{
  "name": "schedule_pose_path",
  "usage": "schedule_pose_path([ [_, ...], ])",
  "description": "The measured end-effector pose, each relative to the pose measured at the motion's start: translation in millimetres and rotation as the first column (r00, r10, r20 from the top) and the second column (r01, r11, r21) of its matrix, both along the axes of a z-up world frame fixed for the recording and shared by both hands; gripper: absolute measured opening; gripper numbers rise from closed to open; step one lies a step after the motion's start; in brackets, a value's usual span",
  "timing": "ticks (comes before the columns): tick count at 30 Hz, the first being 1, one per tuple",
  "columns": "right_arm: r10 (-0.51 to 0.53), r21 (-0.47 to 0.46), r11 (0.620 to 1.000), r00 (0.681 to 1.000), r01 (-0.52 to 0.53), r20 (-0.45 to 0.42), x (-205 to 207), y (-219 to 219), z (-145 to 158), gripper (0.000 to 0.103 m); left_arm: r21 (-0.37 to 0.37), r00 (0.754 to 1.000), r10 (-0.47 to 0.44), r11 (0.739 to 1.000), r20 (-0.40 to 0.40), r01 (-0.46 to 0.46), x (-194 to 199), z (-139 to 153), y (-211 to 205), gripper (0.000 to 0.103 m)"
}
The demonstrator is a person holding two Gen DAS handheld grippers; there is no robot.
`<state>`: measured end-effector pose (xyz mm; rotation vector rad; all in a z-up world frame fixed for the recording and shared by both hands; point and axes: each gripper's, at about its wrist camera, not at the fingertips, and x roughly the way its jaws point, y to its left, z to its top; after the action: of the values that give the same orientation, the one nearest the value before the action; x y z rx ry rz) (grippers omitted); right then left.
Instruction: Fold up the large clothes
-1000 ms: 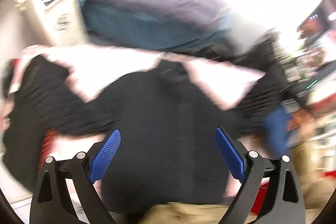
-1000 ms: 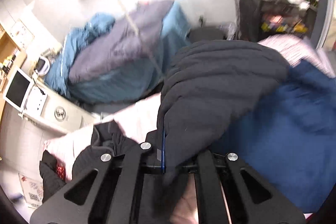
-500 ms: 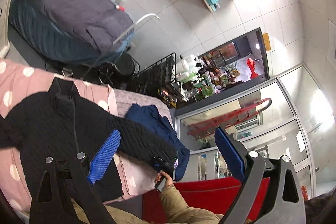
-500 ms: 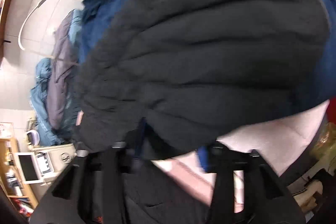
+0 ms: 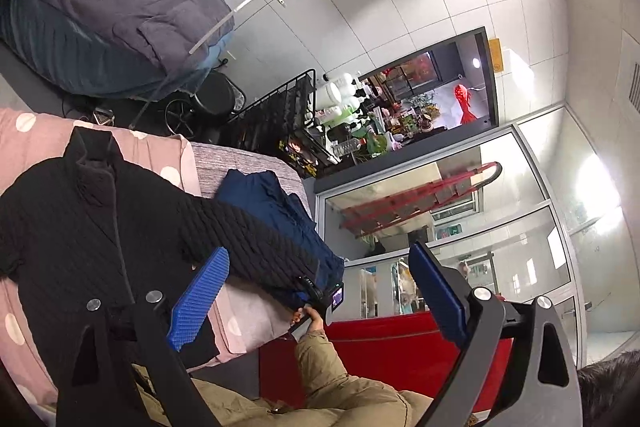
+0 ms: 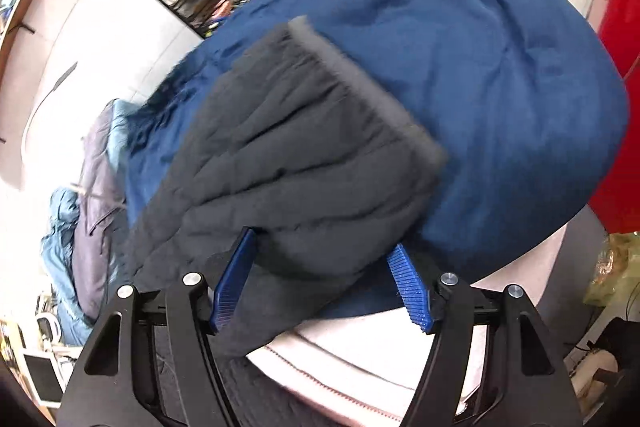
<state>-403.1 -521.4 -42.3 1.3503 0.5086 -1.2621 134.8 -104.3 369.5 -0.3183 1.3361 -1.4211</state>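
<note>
Bed cover (image 5: 36, 147): pink w/ white dots, left side of left wrist view; carries the jacket.
Black jacket (image 5: 92, 227): quilted, spread flat on the cover, left half of left view, collar toward upper left. One sleeve runs right and down toward frame centre, its cuff lying over the blue garment.
Blue garment (image 6: 460, 47): fills upper right of right wrist view; in left view a small heap right of the jacket, at the bed edge.
Sleeve cuff (image 6: 304, 155): dark quilted, centre of right view, grey band at its far end. Near end sits between the right gripper's pads; pads don't look pressed on it.
Right gripper (image 6: 320, 279): bottom centre, jaws spread, have just been opening, sleeve between them.
Left gripper (image 5: 320, 295): bottom of left view, jaws spread wide, nothing between; jacket body behind its left pad, apart from it.
Person's hand (image 5: 310, 319): lower centre of left view, tan sleeve, grips the right tool at the cuff.
</note>
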Motion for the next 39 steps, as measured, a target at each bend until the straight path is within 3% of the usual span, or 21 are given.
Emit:
schedule_pose_path([
  [6, -0.01, -0.011, 1.0, 0.999, 0.009, -0.041, -13.7, -6.1, -0.5, 0.067, 0.019, 0.999, 0.016, 1.0, 0.029, -0.017, -0.7, -0.2, -1.4, 0.089],
  [10, -0.078, -0.017, 0.997, 0.997, 0.078, -0.026, -28.5, -7.0, 2.8, 0.066, 0.008, 1.0, -0.013, 1.0, -0.008, 0.014, -0.6, -1.9, 0.1, 0.089],
  [11, -0.084, -0.012, 0.996, 0.996, 0.084, -0.029, -28.0, -9.7, 3.1, 0.061, 0.007, 1.0, -0.012, 1.0, 0.008, 0.012, -0.4, 0.6, 1.8, 0.089],
  [15, -0.056, -0.057, 0.997, 0.996, 0.052, -0.07, -17.4, -12.8, 19.8, 0.022, 0.005, 1.0, 0.011, 1.0, 0.001, -0.011, 7.7, 1.0, 12.3, 0.089],
  [18, -0.022, -0.13, 0.991, 0.997, 0.012, -0.073, -0.1, -12.2, 43.6, 0.013, -0.005, 0.999, 0.041, 0.999, 0.003, -0.041, 13.9, 5.2, 22.0, 0.089],
  [20, 0.056, -0.193, 0.978, 0.994, -0.074, -0.094, 29.1, -11.8, 66.2, 0.011, -0.005, 0.997, 0.071, 0.997, 0.032, -0.071, 15.2, 8.6, 25.6, 0.089],
  [23, 0.223, -0.278, 0.928, 0.968, -0.248, -0.117, 87.4, -5.1, 98.0, 0.009, -0.016, 0.998, 0.06, 0.998, 0.025, -0.06, 13.5, 9.7, 30.3, 0.089],
  [26, 0.408, -0.345, 0.832, 0.901, -0.434, -0.149, 162.1, 14.1, 124.5, 0.008, -0.02, 0.997, 0.062, 0.998, 0.04, -0.061, 12.8, 11.7, 36.6, 0.089],
  [29, 0.584, -0.391, 0.7, 0.794, -0.598, -0.171, 242.7, 43.5, 139.8, 0.008, -0.047, 0.996, 0.075, 0.996, 0.037, -0.074, 16.8, 13.8, 50.2, 0.089],
  [30, 0.635, -0.399, 0.657, 0.755, -0.64, -0.166, 268.1, 54.8, 141.9, 0.008, -0.052, 0.995, 0.087, 0.995, 0.045, -0.084, 18.2, 13.3, 53.4, 0.089],
  [33, 0.8, -0.416, 0.48, 0.58, -0.772, -0.154, 362.5, 104.7, 140.0, 0.008, -0.025, 0.972, 0.191, 0.982, 0.136, -0.189, 25.2, 2.2, 67.6, 0.091],
  [35, 0.867, -0.415, 0.383, 0.477, -0.825, -0.147, 411.3, 137.6, 133.8, 0.008, 0.046, 0.922, 0.286, 0.95, 0.262, -0.308, 27.4, -15.7, 73.8, 0.092],
  [37, 0.916, -0.403, 0.294, 0.376, -0.867, -0.141, 453.9, 172.3, 122.8, 0.008, 0.156, 0.815, 0.34, 0.876, 0.47, -0.456, 29.0, -48.8, 76.8, 0.092],
  [39, 0.939, -0.38, 0.244, 0.315, -0.892, -0.136, 482.9, 199.9, 108.9, 0.008, 0.231, 0.698, 0.354, 0.769, 0.623, -0.596, 32.0, -84.5, 82.6, 0.092],
])
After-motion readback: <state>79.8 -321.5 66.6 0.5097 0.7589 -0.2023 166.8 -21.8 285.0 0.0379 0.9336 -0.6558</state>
